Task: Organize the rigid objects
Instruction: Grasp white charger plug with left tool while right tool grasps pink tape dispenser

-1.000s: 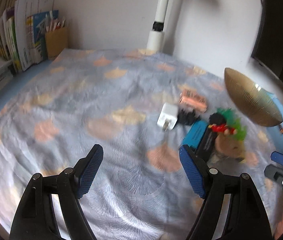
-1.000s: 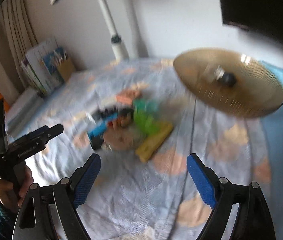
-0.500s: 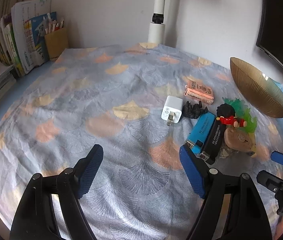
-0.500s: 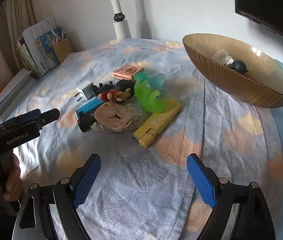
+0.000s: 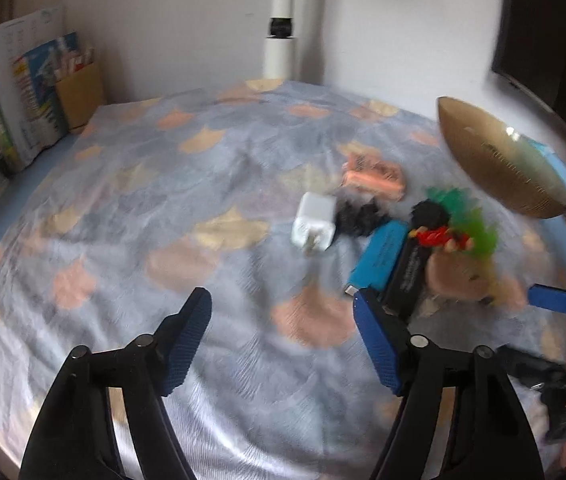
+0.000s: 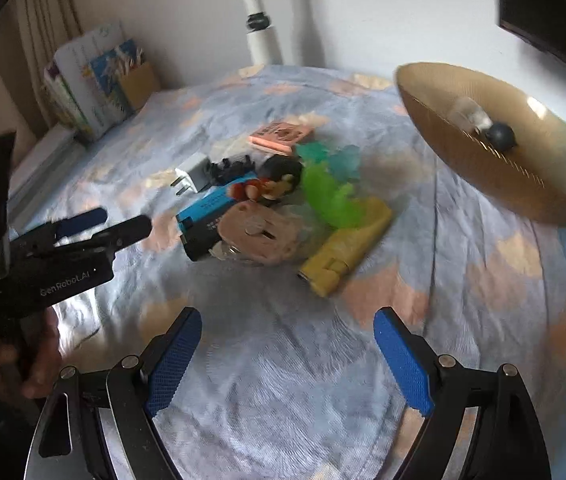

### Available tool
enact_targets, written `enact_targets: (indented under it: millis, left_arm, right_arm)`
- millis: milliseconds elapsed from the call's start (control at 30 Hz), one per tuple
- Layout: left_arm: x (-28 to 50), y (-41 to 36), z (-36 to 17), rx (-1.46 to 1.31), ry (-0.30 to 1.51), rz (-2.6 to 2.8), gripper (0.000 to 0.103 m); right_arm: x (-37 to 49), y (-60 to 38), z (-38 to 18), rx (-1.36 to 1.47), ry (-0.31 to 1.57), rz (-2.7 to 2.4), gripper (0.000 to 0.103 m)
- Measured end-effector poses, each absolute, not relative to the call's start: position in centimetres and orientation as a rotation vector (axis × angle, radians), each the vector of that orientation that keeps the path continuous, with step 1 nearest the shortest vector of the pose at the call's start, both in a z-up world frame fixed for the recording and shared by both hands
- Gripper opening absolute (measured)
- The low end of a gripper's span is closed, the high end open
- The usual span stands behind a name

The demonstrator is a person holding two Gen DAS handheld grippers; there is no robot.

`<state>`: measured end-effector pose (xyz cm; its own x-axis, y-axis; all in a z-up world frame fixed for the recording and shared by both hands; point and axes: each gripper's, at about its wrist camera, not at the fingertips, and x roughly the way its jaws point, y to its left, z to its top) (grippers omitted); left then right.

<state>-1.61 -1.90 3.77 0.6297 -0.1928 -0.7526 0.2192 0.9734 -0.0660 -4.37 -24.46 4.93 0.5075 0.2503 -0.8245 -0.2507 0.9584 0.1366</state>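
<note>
A pile of small objects lies on the patterned cloth: a white charger (image 5: 315, 222) (image 6: 191, 170), a blue box (image 5: 379, 256) (image 6: 211, 204), a black box (image 5: 407, 276), a pink round case (image 6: 259, 232), a yellow bar (image 6: 347, 248), a green toy (image 6: 331, 196), a red and black figurine (image 6: 271, 184) and a pink pack (image 6: 281, 136). A golden bowl (image 6: 543, 184) (image 5: 495, 164) at the right holds a bulb and a dark ball. My left gripper (image 5: 281, 304) (image 6: 111, 222) hovers left of the pile, its jaws closing with nothing between them. My right gripper (image 6: 287, 318) stands open in front of the pile.
Books and a pencil holder (image 5: 79, 92) stand at the back left against the wall. A white lamp post (image 5: 281, 44) rises at the back. A dark screen (image 5: 555, 40) hangs at the upper right. A hand (image 6: 23, 364) holds the left gripper's handle.
The left jaws have narrowed a little. The right gripper has drifted slightly nearer the pile, which now sits a bit further right in its view. Both views are blurred now.
</note>
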Motion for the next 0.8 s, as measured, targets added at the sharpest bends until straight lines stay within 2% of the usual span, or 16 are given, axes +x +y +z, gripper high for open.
enact_targets:
  millis: [67,100,133,167,300,500,600,667,733,800]
  left_arm:
    - [-0.3,-1.8,4.4,0.014,0.876,-0.287,0.07]
    - [0.3,-1.9,4.5,0.007,0.885,-0.308,0.069]
    - [0.9,-2.0,4.4,0.001,0.897,-0.336,0.064]
    - [1.6,-2.2,4.1,0.006,0.905,-0.357,0.059]
    - [3.4,-3.5,2.6,0.088,0.945,-0.376,0.049]
    - [5.0,-3.6,1.9,0.051,0.959,-0.41,0.048]
    - [5.2,-3.7,1.9,0.049,0.953,-0.426,0.041]
    - [5.2,-3.9,1.8,0.055,0.95,-0.433,0.025]
    - [5.0,-3.9,1.8,0.049,0.946,-0.435,0.025]
    - [4.4,-3.5,2.0,0.036,0.943,-0.433,0.025]
  right_arm:
    - [-3.4,-23.4,5.3,-0.063,1.016,0.316,0.086]
    - [-3.1,-23.2,5.4,-0.07,1.016,0.326,0.08]
    - [-2.6,-22.9,5.5,-0.079,1.008,0.346,0.072]
    - [-2.1,-22.7,5.4,-0.088,1.004,0.367,0.069]
    - [-0.6,-22.8,4.8,-0.069,1.014,0.398,0.063]
    - [0.0,-21.9,4.7,-0.105,0.987,0.444,0.062]
    - [0.2,-21.0,4.5,-0.147,0.969,0.446,0.06]
    - [0.1,-20.7,4.5,-0.162,0.959,0.447,0.053]
    - [-0.1,-20.4,4.4,-0.183,0.952,0.452,0.039]
    - [-0.7,-20.3,4.5,-0.183,0.95,0.465,0.035]
